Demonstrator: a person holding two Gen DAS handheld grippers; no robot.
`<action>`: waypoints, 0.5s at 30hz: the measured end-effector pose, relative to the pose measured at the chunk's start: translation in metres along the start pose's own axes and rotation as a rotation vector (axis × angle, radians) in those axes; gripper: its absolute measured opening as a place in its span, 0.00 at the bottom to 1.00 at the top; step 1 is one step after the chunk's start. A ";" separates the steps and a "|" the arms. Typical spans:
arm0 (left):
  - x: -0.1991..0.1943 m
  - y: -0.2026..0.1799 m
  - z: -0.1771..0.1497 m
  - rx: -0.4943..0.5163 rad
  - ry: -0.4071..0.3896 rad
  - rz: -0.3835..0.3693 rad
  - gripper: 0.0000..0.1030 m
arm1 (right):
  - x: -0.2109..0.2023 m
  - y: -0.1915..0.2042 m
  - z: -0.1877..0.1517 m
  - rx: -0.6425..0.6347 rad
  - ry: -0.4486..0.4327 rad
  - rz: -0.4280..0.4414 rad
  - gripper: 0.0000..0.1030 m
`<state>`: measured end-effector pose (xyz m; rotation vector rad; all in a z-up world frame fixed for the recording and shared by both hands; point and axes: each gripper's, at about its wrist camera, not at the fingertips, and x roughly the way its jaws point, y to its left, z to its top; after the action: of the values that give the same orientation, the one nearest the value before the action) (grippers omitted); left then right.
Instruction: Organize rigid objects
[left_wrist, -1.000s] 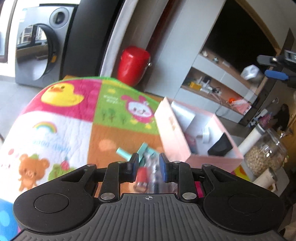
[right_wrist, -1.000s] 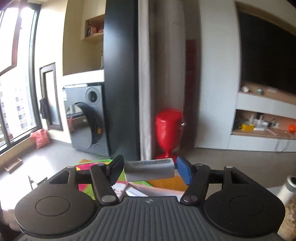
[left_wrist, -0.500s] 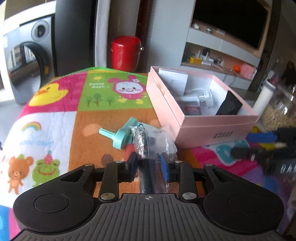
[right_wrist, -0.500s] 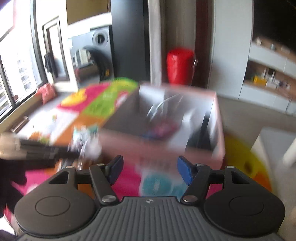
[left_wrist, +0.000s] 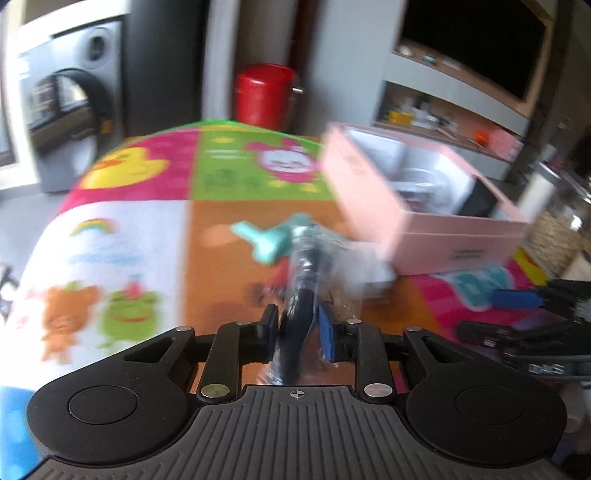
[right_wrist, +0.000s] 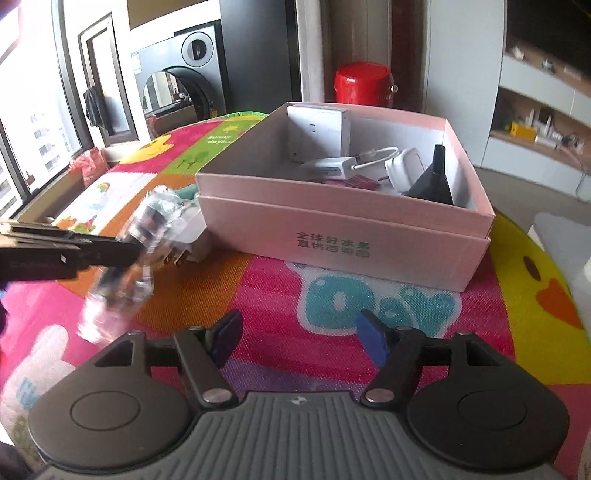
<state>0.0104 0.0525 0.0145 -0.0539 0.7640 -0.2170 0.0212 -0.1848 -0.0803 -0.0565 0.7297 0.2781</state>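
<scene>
1. My left gripper (left_wrist: 297, 325) is clenched on a dark object in clear crinkly wrap (left_wrist: 303, 280); it hangs above the orange panel of the play mat (right_wrist: 332, 354), just beside the near-left corner of the pink box (right_wrist: 343, 229).
2. My right gripper (right_wrist: 297, 338) grasps nothing; its jaws are opening over the mat in front of the box's near wall.
3. Step in hand, as I judge it: carry the wrapped object over the near wall and release low, in the free space left of the white charger (right_wrist: 332, 166) and black funnel-like piece (right_wrist: 432, 181); the wrap looks slippery, so keep the squeeze firm.
4. Still on the mat: a teal piece (left_wrist: 273, 240) and a white plug (right_wrist: 188, 240), by the box's left wall.
5. Room: washing machine (right_wrist: 181, 81), red stool (right_wrist: 364, 85), shelving; the left view is blurred.
</scene>
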 end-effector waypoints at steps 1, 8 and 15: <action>-0.002 0.008 -0.002 -0.015 -0.006 0.025 0.27 | -0.002 0.002 0.001 -0.013 0.002 0.009 0.67; -0.011 0.067 -0.006 -0.190 -0.013 0.075 0.27 | -0.005 0.040 0.023 -0.128 -0.058 0.033 0.67; -0.016 0.062 -0.015 -0.156 -0.006 -0.023 0.27 | 0.041 0.076 0.059 0.029 -0.005 0.091 0.61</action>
<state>-0.0002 0.1174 0.0072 -0.2115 0.7734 -0.1790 0.0682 -0.0938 -0.0598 0.0048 0.7320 0.3542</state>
